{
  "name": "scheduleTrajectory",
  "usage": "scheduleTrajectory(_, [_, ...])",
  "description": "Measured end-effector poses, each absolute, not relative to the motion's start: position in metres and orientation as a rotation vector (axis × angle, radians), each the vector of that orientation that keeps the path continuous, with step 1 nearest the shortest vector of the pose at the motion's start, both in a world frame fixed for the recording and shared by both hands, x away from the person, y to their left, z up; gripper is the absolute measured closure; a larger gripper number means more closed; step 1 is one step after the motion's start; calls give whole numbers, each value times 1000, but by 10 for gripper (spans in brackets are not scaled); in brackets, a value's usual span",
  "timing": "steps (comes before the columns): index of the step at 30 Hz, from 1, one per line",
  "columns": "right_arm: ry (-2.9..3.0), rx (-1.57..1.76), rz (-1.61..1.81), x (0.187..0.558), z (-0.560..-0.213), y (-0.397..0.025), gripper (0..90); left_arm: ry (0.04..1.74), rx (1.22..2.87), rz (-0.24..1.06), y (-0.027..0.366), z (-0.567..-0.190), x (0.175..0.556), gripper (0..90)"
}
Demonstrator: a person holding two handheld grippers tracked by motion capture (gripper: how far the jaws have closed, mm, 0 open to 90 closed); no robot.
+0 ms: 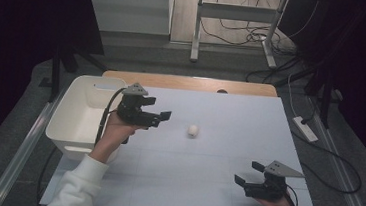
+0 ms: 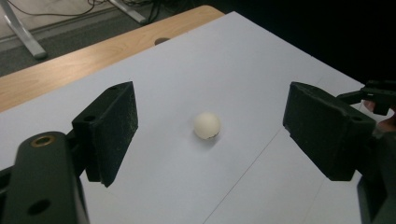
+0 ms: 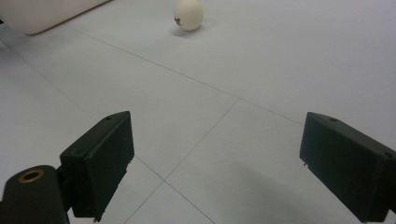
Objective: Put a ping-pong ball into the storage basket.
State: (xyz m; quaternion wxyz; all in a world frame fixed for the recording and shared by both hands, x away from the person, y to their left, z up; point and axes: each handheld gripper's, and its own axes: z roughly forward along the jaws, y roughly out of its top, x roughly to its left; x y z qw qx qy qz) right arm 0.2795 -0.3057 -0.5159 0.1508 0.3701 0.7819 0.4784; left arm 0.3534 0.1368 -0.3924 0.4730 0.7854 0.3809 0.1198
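White all over, the ping-pong ball (image 1: pixel 193 130) lies on the pale table sheet (image 1: pixel 227 152), just ahead of the left gripper (image 1: pixel 162 119) and well apart from the right gripper (image 1: pixel 246 173). The left gripper is held above the sheet with its 2 jaws spread wide and gripping nothing; in the left gripper view the ball (image 2: pixel 207 125) sits between and beyond them, not touching either. The right gripper, low near the sheet's near right corner, is likewise wide open and empty. Its view catches small dark print on the ball (image 3: pixel 189 14) (too small to read), which the high view does not resolve. The white plastic bin (image 1: pixel 82 117) at the table's left edge looks empty inside.
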Motion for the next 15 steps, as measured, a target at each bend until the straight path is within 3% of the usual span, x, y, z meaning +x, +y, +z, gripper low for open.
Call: scheduleTrajectory(15, [2245, 1054, 1367, 275, -515, -305, 99, 922, 1969, 276, 122, -402, 360, 189])
